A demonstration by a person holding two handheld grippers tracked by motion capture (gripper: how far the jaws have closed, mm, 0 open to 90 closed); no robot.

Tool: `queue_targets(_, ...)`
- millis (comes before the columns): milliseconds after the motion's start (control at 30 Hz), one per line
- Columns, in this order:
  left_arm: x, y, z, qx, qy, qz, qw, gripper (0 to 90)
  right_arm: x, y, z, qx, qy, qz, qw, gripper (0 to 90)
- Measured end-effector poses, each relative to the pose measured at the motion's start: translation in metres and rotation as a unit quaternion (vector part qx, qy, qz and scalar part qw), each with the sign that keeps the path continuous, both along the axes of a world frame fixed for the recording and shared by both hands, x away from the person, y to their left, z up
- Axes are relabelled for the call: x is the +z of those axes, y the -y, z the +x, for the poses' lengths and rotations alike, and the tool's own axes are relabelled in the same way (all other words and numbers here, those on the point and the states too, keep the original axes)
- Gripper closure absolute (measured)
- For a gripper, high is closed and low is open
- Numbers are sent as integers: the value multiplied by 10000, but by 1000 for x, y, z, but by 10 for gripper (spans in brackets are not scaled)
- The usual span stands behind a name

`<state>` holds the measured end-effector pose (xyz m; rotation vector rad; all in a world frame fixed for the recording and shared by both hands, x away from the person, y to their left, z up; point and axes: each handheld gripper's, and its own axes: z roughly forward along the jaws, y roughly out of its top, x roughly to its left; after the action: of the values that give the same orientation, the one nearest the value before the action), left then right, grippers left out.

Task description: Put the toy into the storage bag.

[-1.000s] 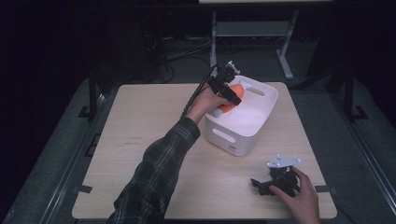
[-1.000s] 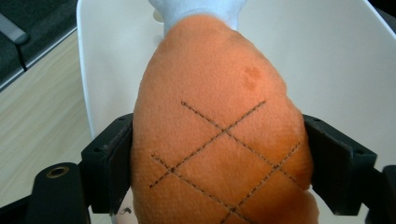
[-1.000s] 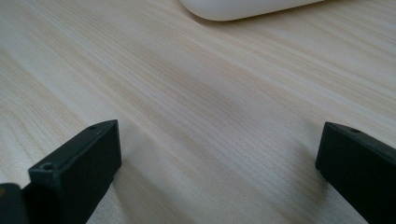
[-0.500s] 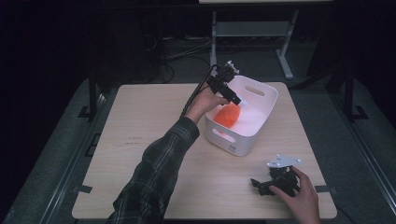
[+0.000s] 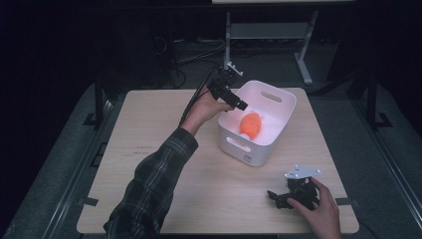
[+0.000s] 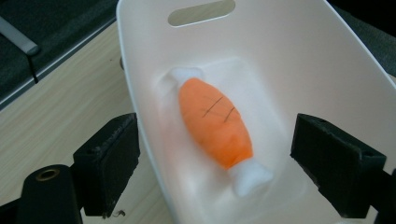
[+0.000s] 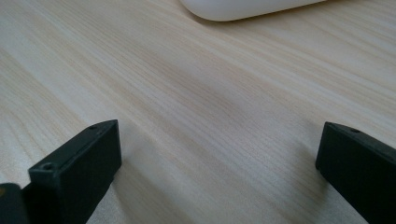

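From the high view, a white bin (image 5: 259, 124) sits on the far right part of the wooden table (image 5: 149, 159), and an orange stuffed toy (image 5: 250, 124) with white ends lies on its floor. The left gripper (image 5: 238, 103) hangs over the bin's near-left rim, held by the left hand (image 5: 204, 108) with a plaid sleeve (image 5: 149, 194) behind it, and its jaws point down toward the toy but hold nothing. The right gripper (image 5: 278, 196) rests low on the table near the front right corner, under the right hand (image 5: 318, 206), well apart from the bin. In the left gripper view the two black jaws stand wide apart and empty; one is outside the bin wall (image 6: 140, 116) over bare wood, the other inside, so the rim runs between them. The toy (image 6: 215, 121) lies free on the bin's floor, touching neither jaw. In the right gripper view the jaws are also spread wide with nothing between them but table grain (image 7: 210, 107), and the bin's rounded base (image 7: 243, 7) shows at the top edge. The likely trouble, to my eye, is the left jaws straddling the rim: closing or dropping from here could catch the wall and tip or drag the light bin. The soft toy could also slip if pinched only by a white end.
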<state>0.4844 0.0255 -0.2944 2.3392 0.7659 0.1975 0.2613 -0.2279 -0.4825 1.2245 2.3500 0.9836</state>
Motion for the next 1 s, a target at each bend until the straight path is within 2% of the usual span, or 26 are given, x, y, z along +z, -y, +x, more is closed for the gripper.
queue_targets(533, 10, -61, -25, 104, 234, -269, 9993, 132, 0, 0, 0, -2, -5, 8, 10000, 0)
queue_targets(1000, -1, -106, -51, 151, 388, -501, 9979, 132, 0, 0, 0, 11, 9, 5, 10000, 0)
